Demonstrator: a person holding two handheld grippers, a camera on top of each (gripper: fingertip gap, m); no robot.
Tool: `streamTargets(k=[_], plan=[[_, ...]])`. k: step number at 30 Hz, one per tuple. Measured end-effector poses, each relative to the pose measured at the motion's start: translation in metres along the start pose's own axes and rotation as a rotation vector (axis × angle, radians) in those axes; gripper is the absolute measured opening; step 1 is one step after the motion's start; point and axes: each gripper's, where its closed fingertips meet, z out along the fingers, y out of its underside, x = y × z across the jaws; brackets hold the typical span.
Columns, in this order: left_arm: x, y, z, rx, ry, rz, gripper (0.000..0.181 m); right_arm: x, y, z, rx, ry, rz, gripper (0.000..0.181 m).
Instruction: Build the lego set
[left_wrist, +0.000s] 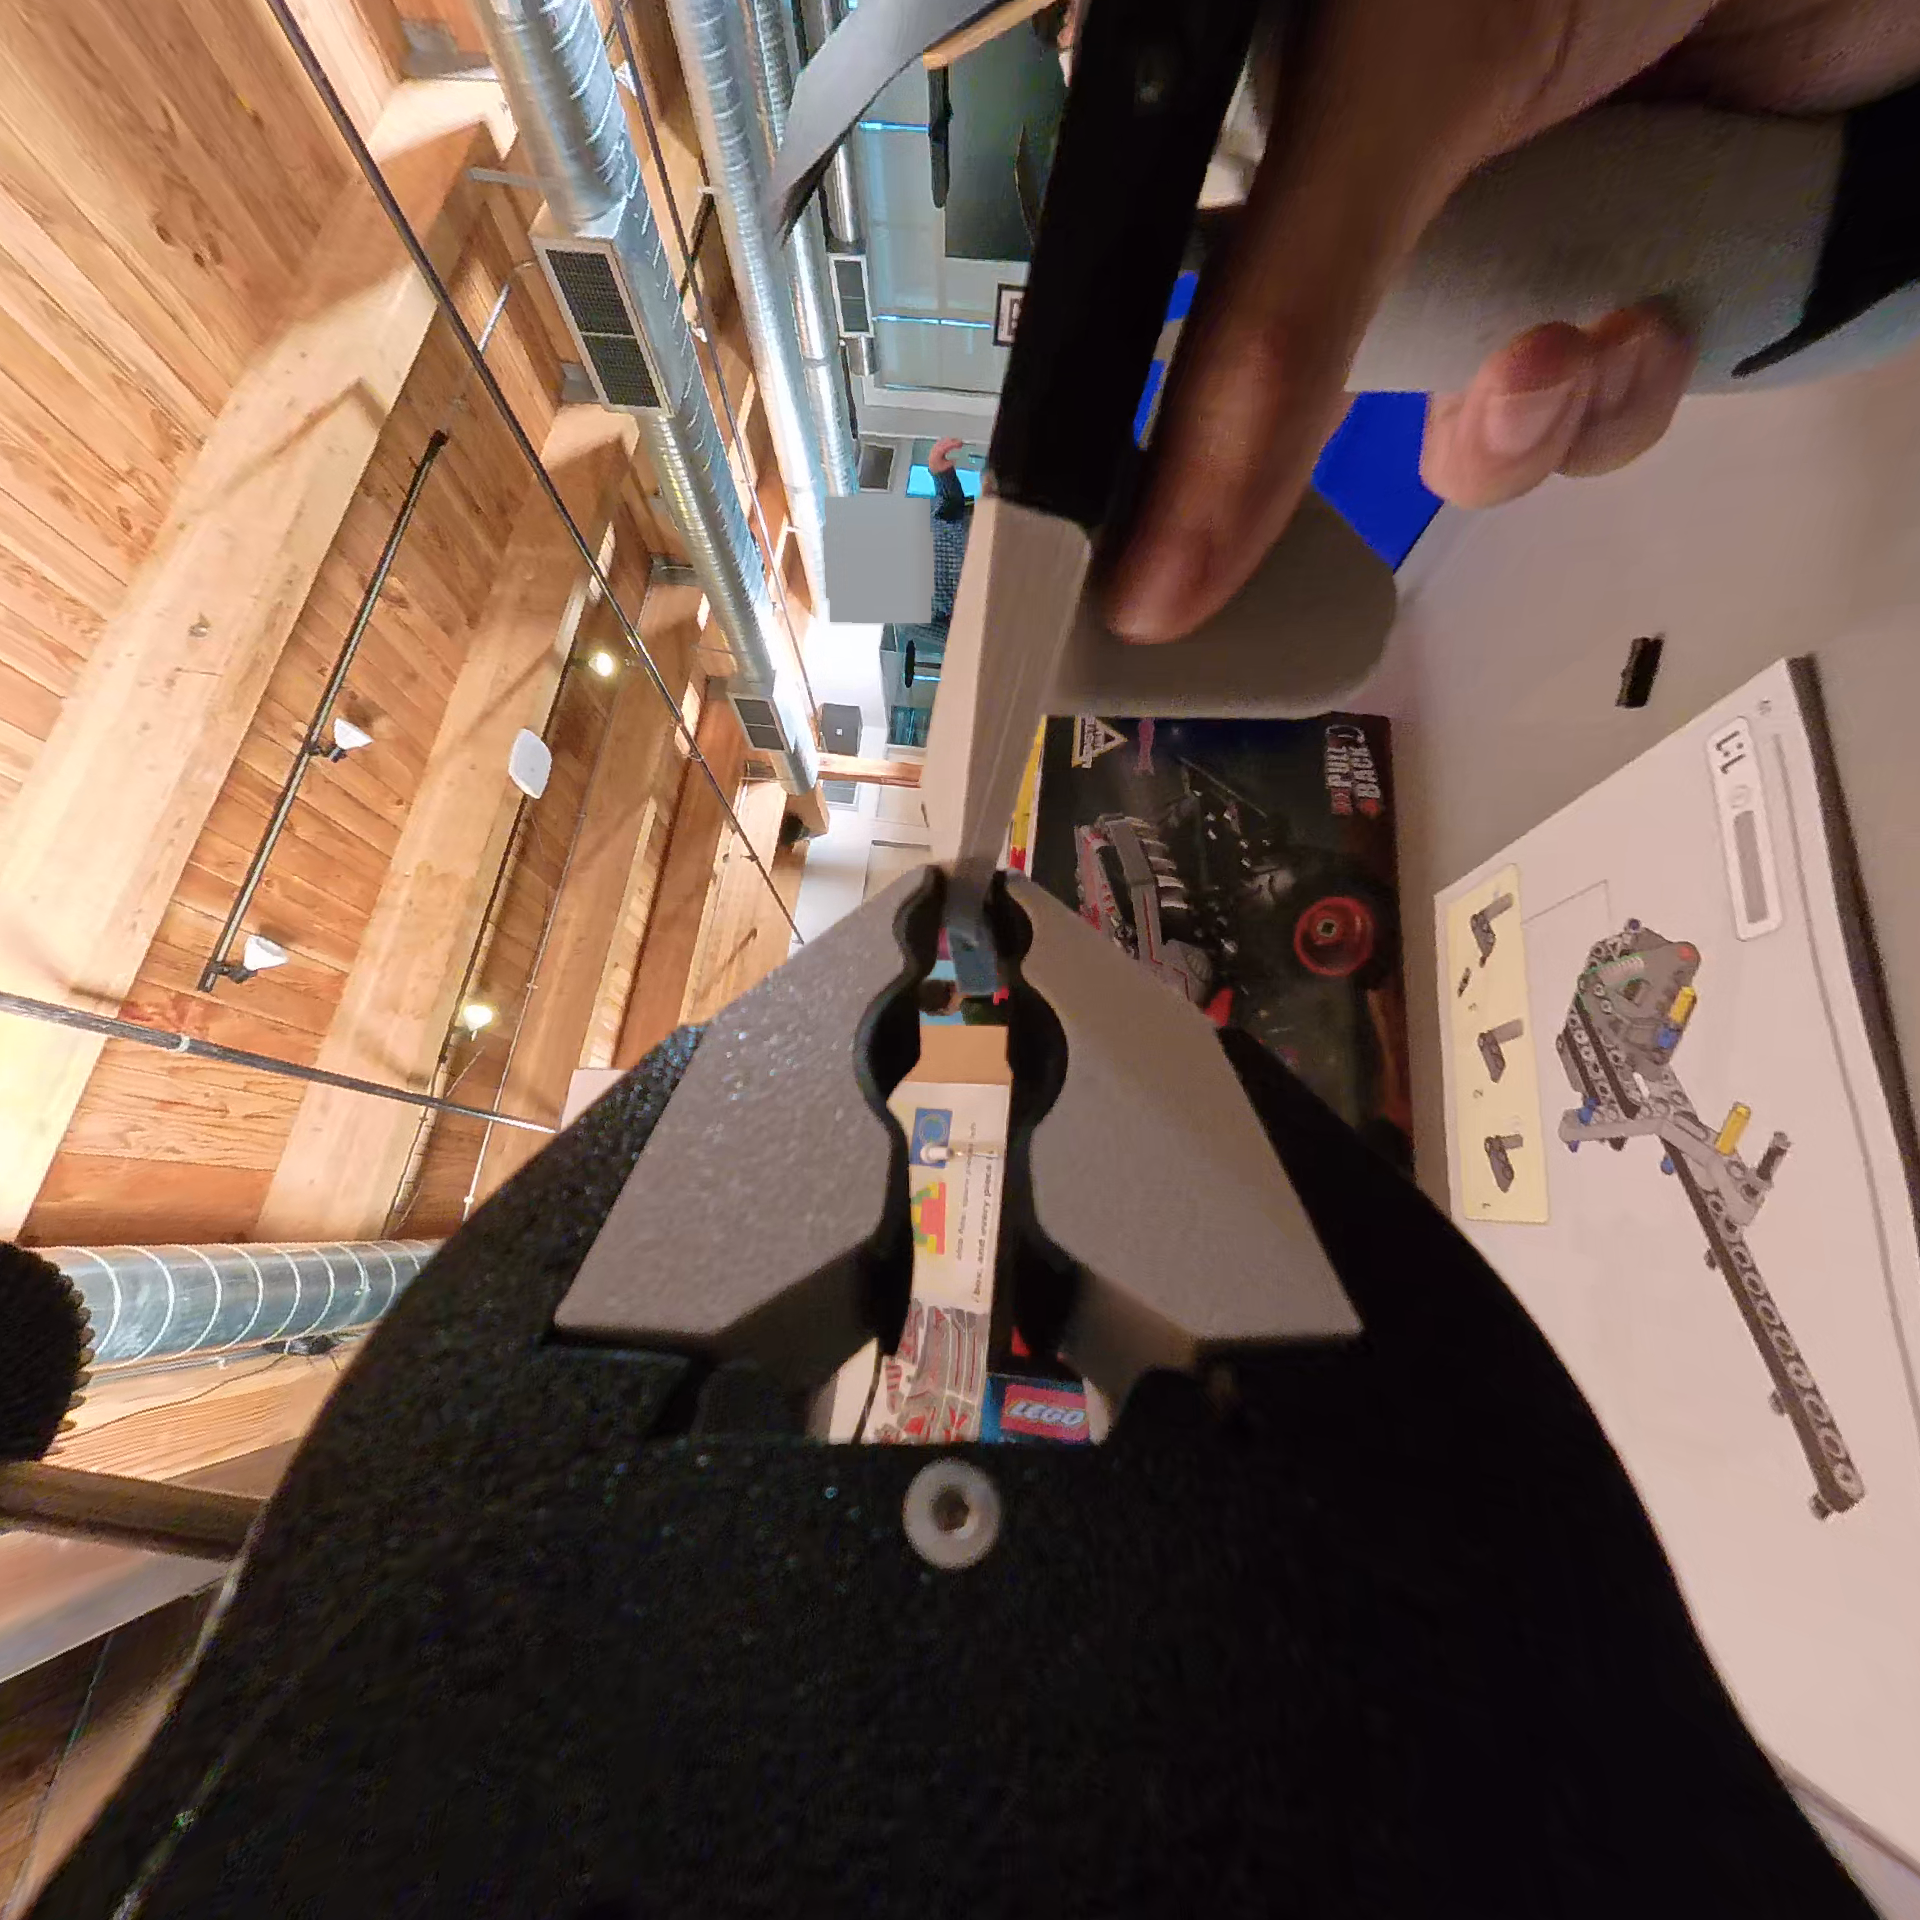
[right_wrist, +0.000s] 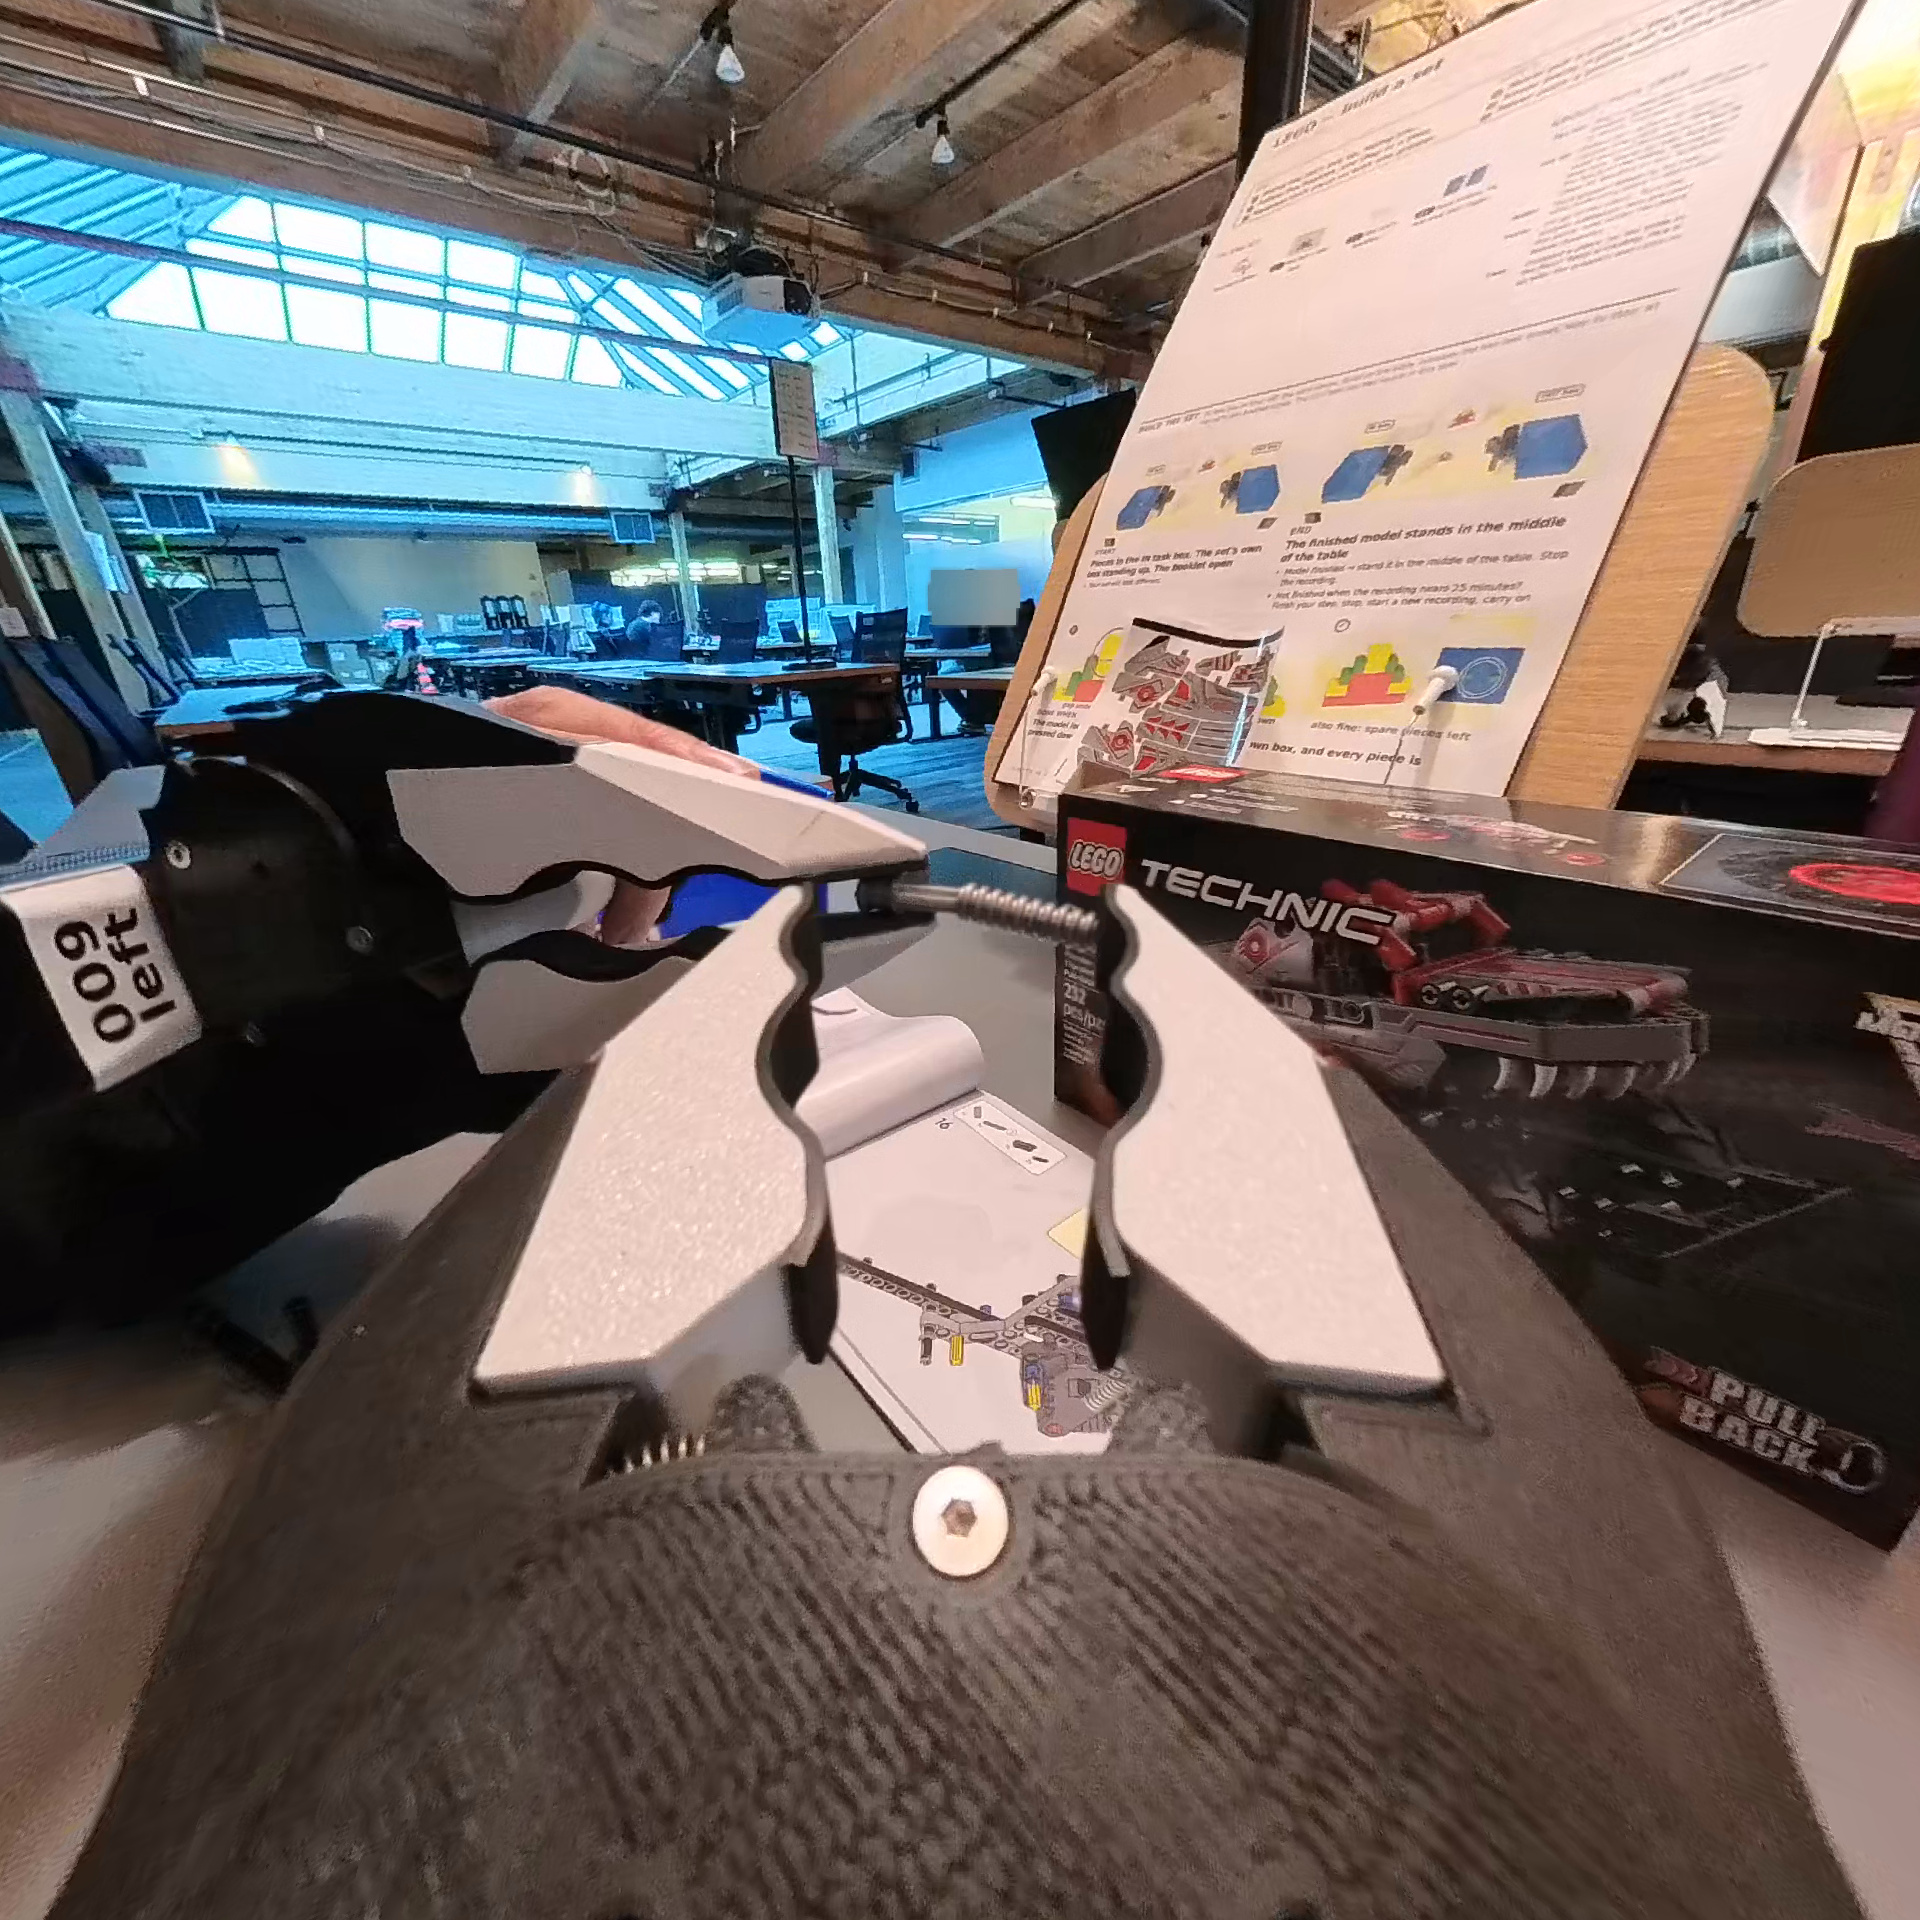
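Pinching coiled metal spring (right_wrist: 1023, 914): left hand-held gripper (left_wrist: 971, 914) | right hand-held gripper (right_wrist: 956, 914) spread, matte grey scalloped fingers

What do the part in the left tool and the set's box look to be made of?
Part in the left tool: a dark grey axle, likely matte plastic, through a coil spring that glints like bare metal. Set's box: apparently printed cardboard with a slight sheen, given its sharp folded edges.
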Motion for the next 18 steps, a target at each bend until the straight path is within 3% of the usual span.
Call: streamTargets(k=[7, 14, 18], plan=[[0.002, -0.002, 0.001, 0.001, -0.005, 0.044, 0.007, 0.002, 0.0, -0.001, 0.0, 0.019, -0.052, 0.044], [-0.002, -0.007, -0.002, 0.09, 0.082, -0.187, 0.021, -0.002, -0.003, -0.006, 0.016, -0.098, 0.009, 0.044], [-0.01, -0.002, -0.006, 0.095, 0.083, -0.186, 0.022, -0.003, -0.012, -0.011, 0.062, -0.156, 0.061, 0.044]])
